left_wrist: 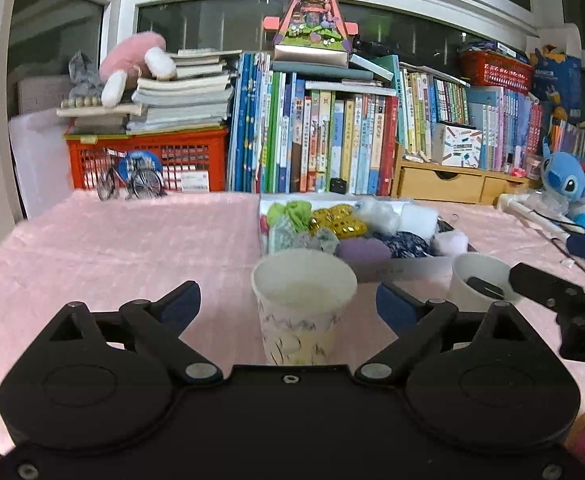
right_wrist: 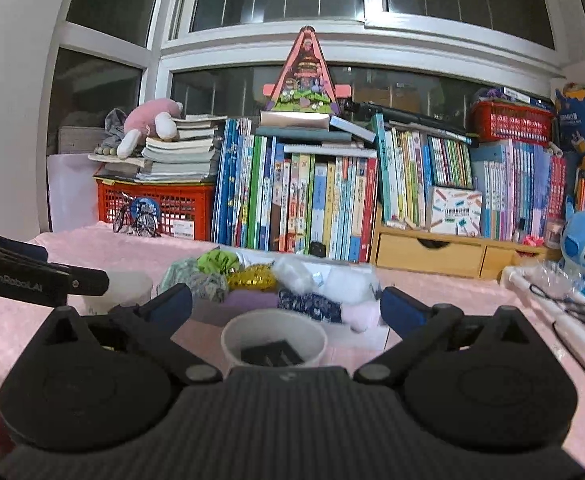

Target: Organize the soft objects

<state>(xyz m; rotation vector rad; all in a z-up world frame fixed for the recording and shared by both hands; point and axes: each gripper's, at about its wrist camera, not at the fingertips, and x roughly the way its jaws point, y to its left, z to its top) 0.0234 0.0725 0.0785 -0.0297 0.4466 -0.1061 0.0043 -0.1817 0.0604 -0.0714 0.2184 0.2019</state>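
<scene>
A patterned paper cup [left_wrist: 303,304] stands upright on the pink cloth between the wide-apart fingers of my left gripper [left_wrist: 288,306], which is open and not touching it. A white cup [right_wrist: 274,340] with a dark object inside sits between the fingers of my open right gripper [right_wrist: 286,308]; the same white cup [left_wrist: 480,286] shows to the right in the left wrist view. Behind both cups lies a white tray [left_wrist: 396,270] heaped with soft things: green, gold, white, purple and dark floral pieces [right_wrist: 260,284].
A wall of books [left_wrist: 332,136] and a red crate [left_wrist: 148,160] line the back of the table. A toy bicycle [left_wrist: 130,180] stands back left, a blue plush [left_wrist: 576,196] and white rods [right_wrist: 564,320] lie at the right. Bare pink cloth [left_wrist: 112,248] spreads left.
</scene>
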